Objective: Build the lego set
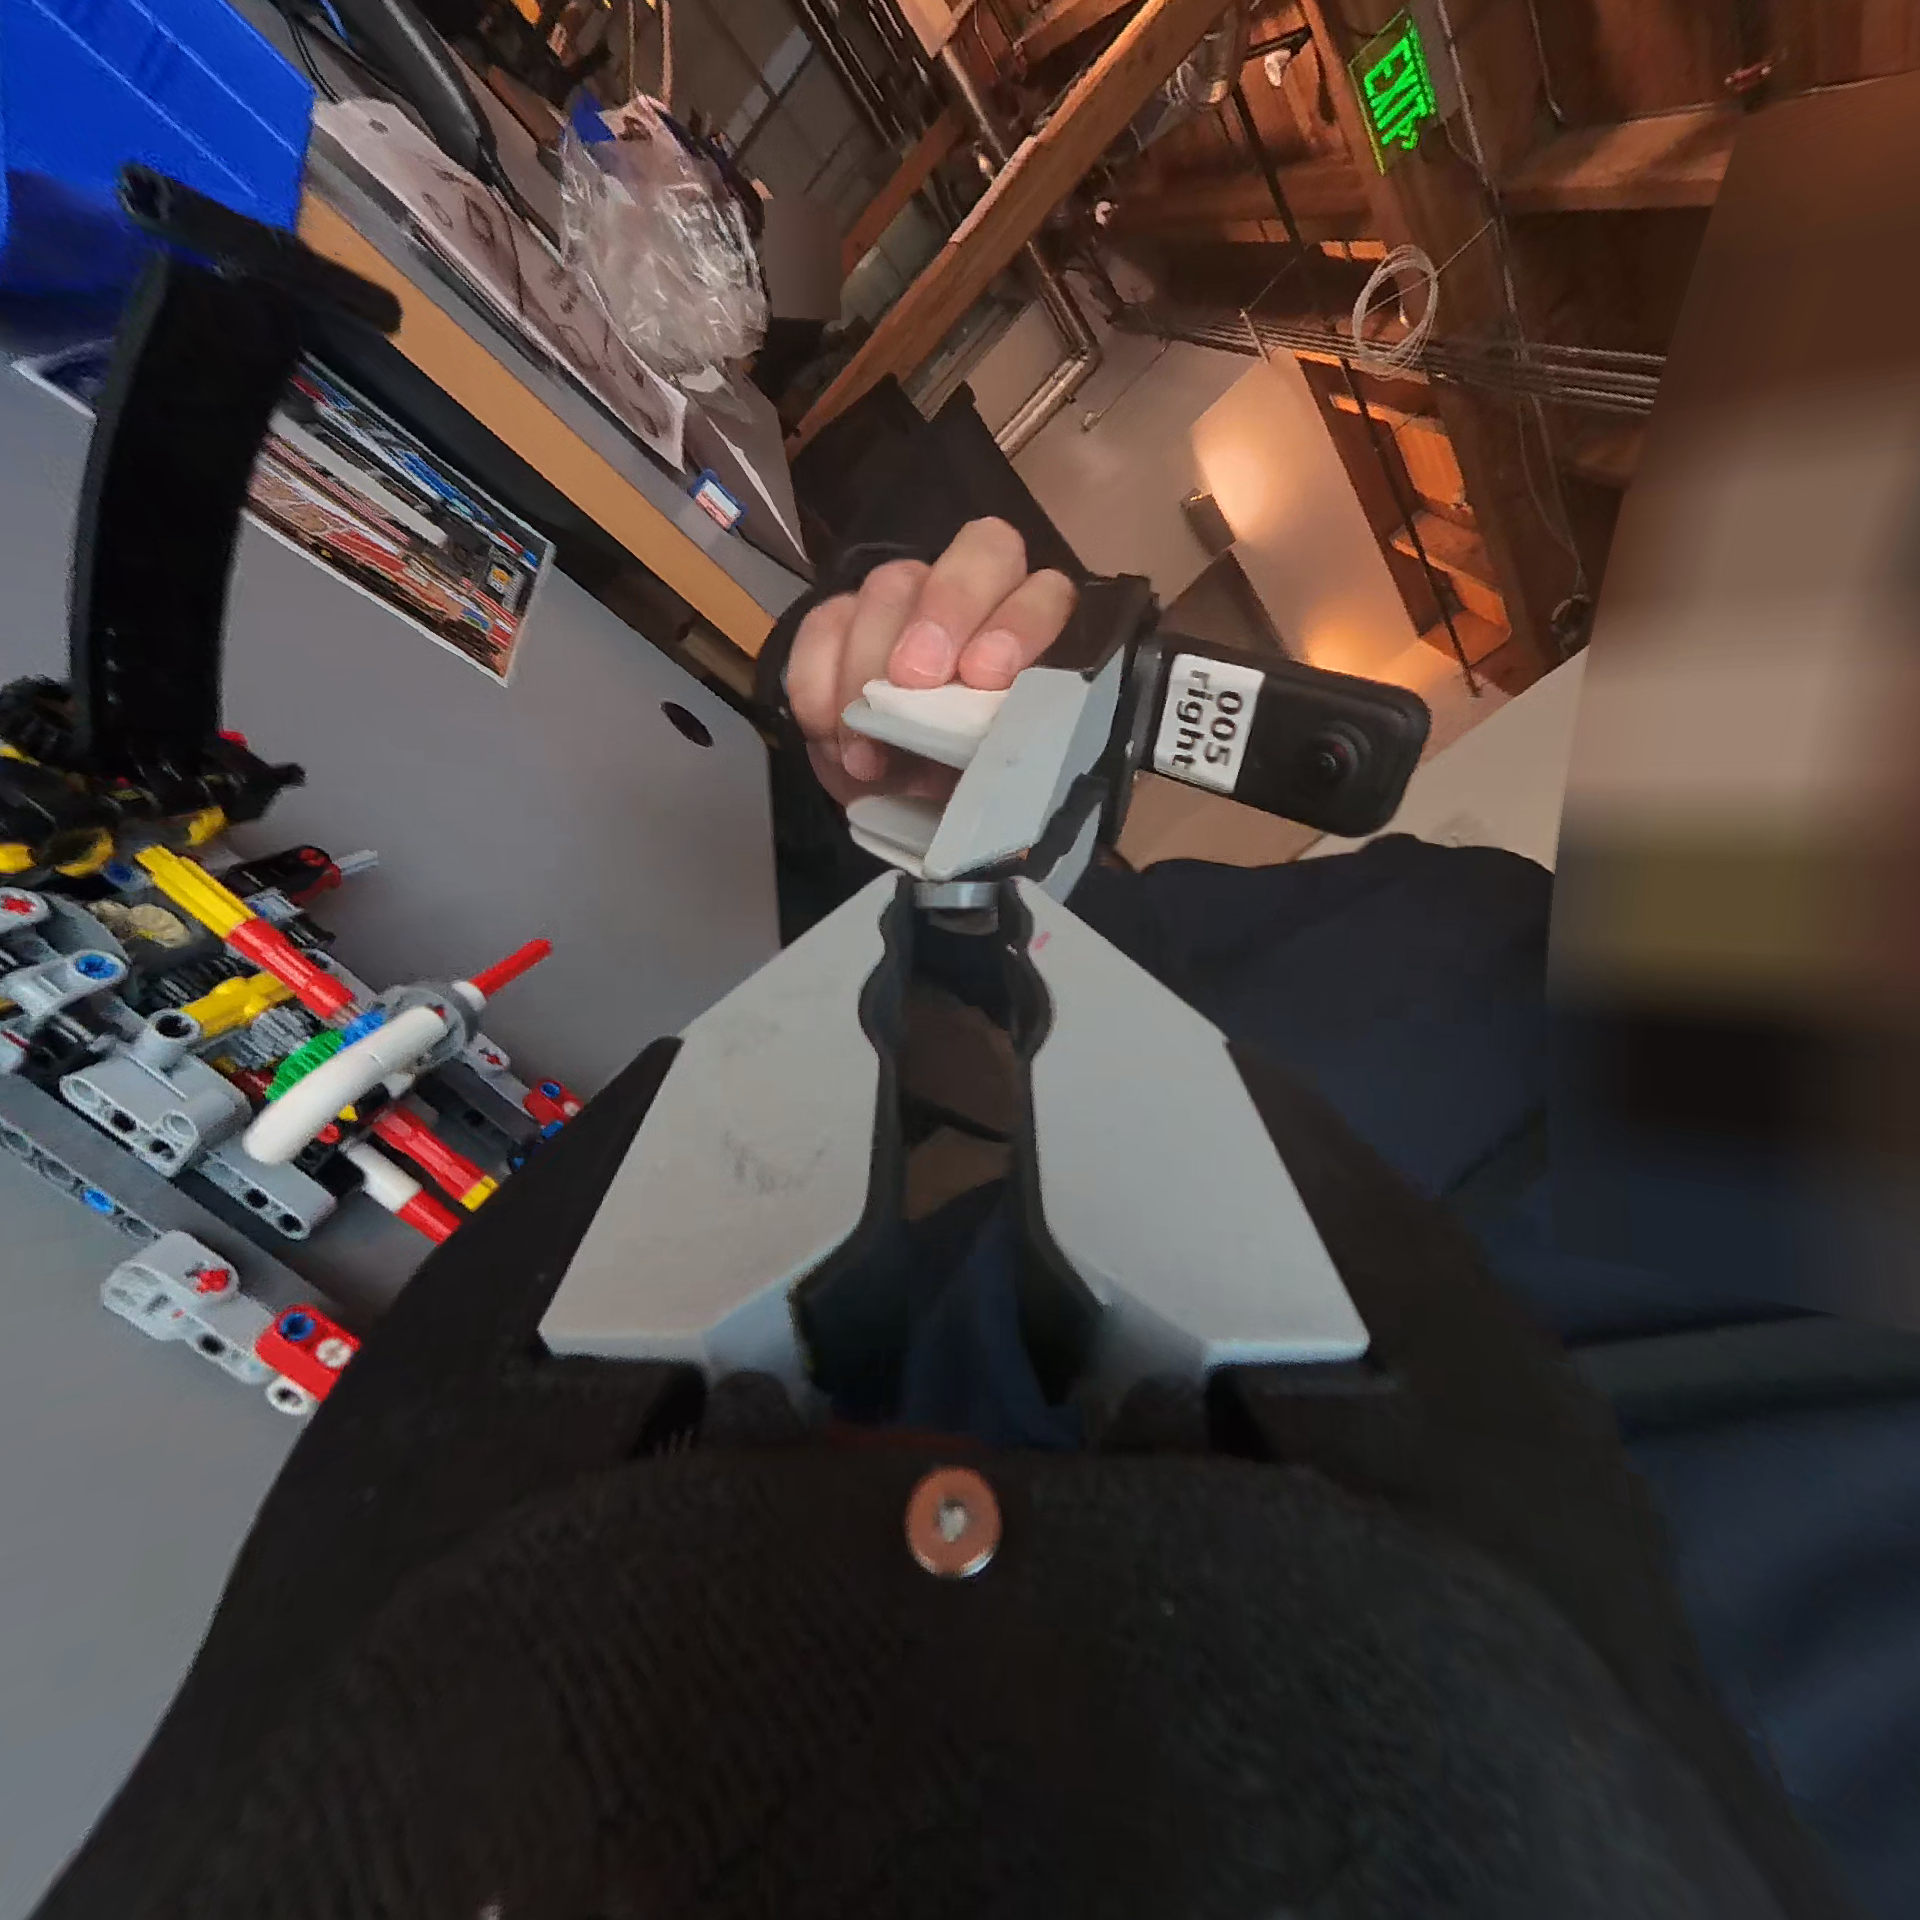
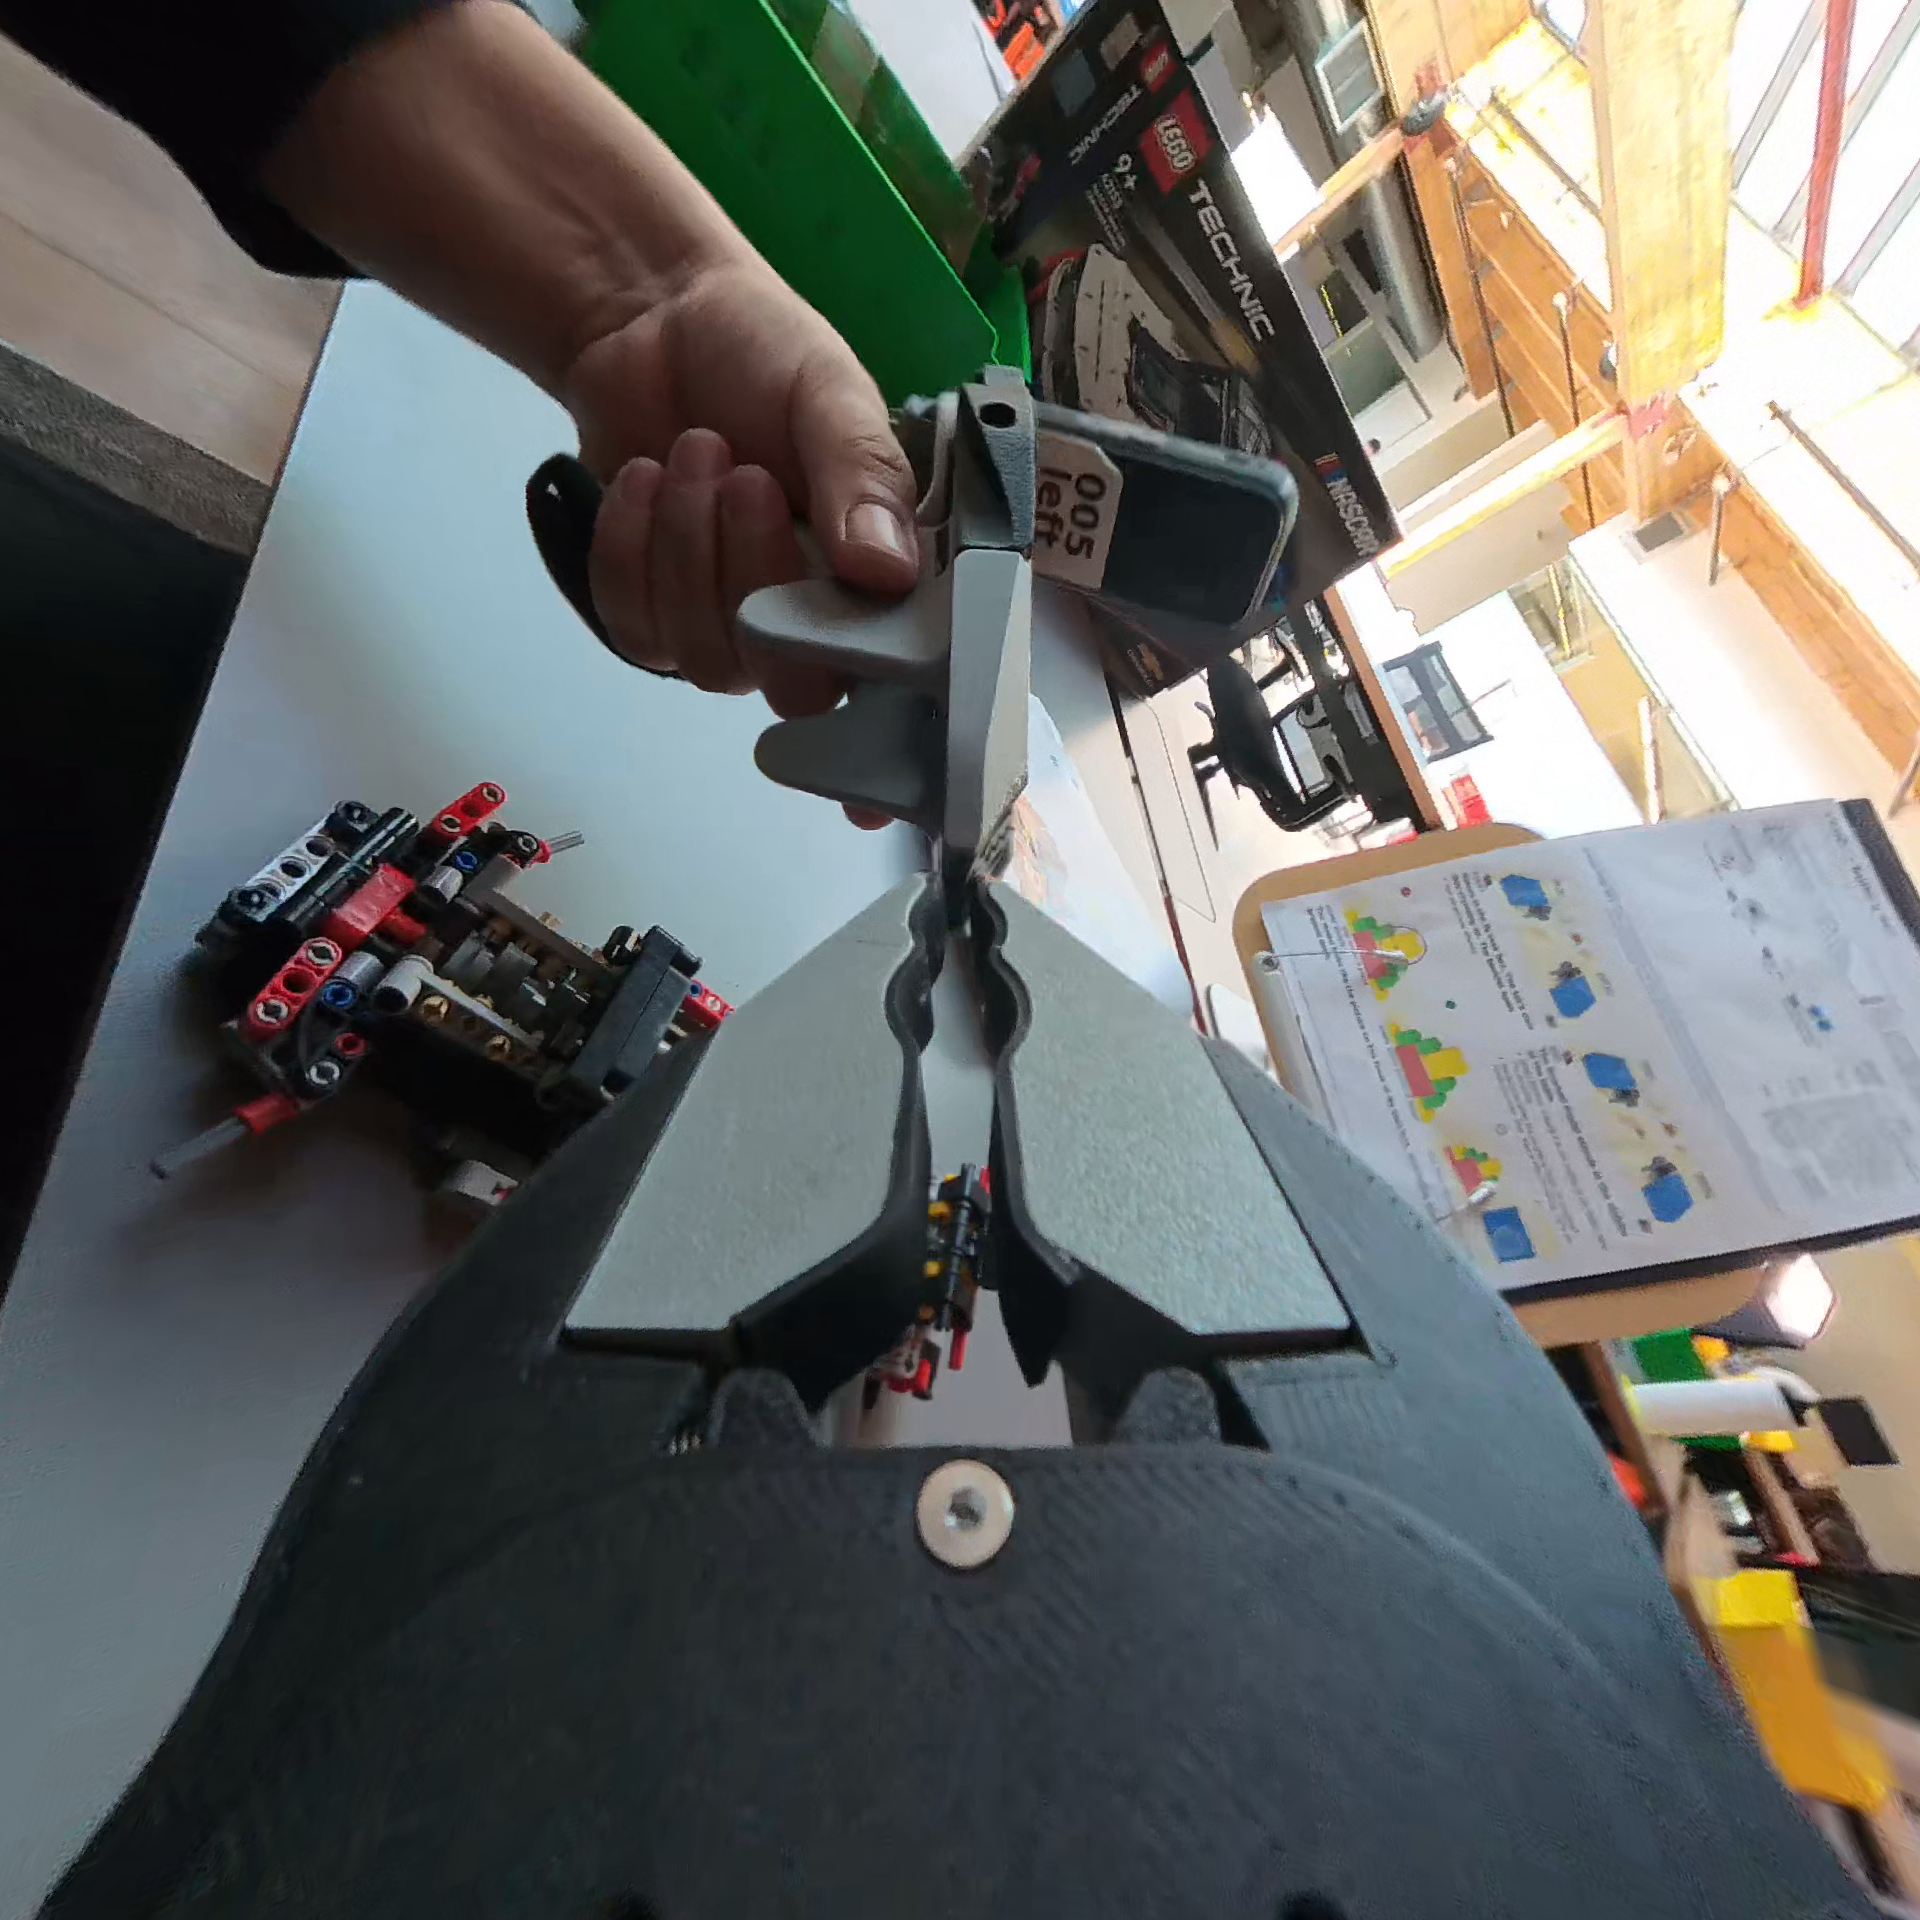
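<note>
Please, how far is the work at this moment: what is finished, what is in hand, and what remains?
Finished: a partly built brick model stands on the grey table. In hand: the left gripper pinches a small grey round piece; the right gripper, its jaws closed, meets it tip to tip. Remaining: a loose grey-and-red piece lies unattached beside the model.

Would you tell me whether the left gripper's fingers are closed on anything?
Yes: the left gripper is shut on a small grey disc at its fingertips.
</note>
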{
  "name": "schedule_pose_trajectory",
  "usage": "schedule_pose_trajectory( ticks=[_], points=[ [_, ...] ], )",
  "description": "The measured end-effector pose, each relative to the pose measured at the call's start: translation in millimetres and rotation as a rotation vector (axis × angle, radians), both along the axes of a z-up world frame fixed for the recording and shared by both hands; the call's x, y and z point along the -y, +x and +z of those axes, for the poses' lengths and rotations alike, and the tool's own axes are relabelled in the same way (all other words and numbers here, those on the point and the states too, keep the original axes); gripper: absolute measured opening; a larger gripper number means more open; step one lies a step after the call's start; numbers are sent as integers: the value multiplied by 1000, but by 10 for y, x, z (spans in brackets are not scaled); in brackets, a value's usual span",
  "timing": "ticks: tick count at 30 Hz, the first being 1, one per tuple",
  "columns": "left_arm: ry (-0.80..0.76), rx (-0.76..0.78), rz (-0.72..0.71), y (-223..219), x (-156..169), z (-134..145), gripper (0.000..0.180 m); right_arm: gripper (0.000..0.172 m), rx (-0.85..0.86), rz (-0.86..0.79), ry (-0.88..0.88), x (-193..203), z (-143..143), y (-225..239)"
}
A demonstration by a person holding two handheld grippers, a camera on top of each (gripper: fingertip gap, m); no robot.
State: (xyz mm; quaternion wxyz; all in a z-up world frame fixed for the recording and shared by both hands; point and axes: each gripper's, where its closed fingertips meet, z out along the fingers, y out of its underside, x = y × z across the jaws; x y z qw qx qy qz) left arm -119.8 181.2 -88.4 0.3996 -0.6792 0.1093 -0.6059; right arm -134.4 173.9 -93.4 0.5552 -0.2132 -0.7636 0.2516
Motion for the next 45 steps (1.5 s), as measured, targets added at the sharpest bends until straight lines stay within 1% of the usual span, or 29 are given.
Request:
schedule_pose_trajectory(
  ticks=[2,4,5,7,9,12,15,18,19,21,24,26,29,32,33,39,42,45],
  points=[
    [26,-52,66,-8,-99,-12,14,3,-10,-42,-48,-88,-12,-10],
    [46,-83,82,-4,-140,-22,14,2,-16,-54,-121,-146,-28,7],
    [57,-136,96,-10,-163,-71,13,0,10,-66,-179,-188,-64,26],
    [117,-296,127,-26,-184,-189,13,1,63,-81,-325,-277,-138,78],
    [191,-448,131,-6,-160,-268,13,6,119,-84,-519,-352,-196,127],
    [313,-689,147,25,-175,-363,13,11,214,-27,-810,-346,-253,182],
    [444,-883,162,68,-192,-371,13,16,291,67,-1047,-269,-239,227],
    [564,-1142,209,13,-246,-427,13,18,353,105,-1287,-267,-209,221],
    [595,-1205,215,19,-249,-442,12,19,363,113,-1354,-271,-187,212],
    [627,-1281,220,59,-243,-465,13,20,347,104,-1436,-296,-151,178],
    [667,-1363,251,68,-257,-459,13,24,386,-2,-1441,-303,-284,115],
    [672,-1398,267,55,-262,-461,13,31,399,-22,-1434,-260,-313,102],
    [686,-1432,283,52,-260,-478,12,30,427,-12,-1461,-171,-315,86],
    [697,-1442,301,68,-252,-469,12,22,441,-4,-1477,-125,-329,71],
    [704,-1449,310,64,-254,-462,12,21,436,-3,-1493,-125,-322,67],
    [723,-1443,336,66,-259,-505,12,21,420,-1,-1521,-132,-366,64],
    [753,-1364,371,78,-259,-471,13,21,412,47,-1567,-125,-334,64],
    [752,-1302,352,62,-258,-476,13,21,426,67,-1605,-124,-334,38]
  ],
)
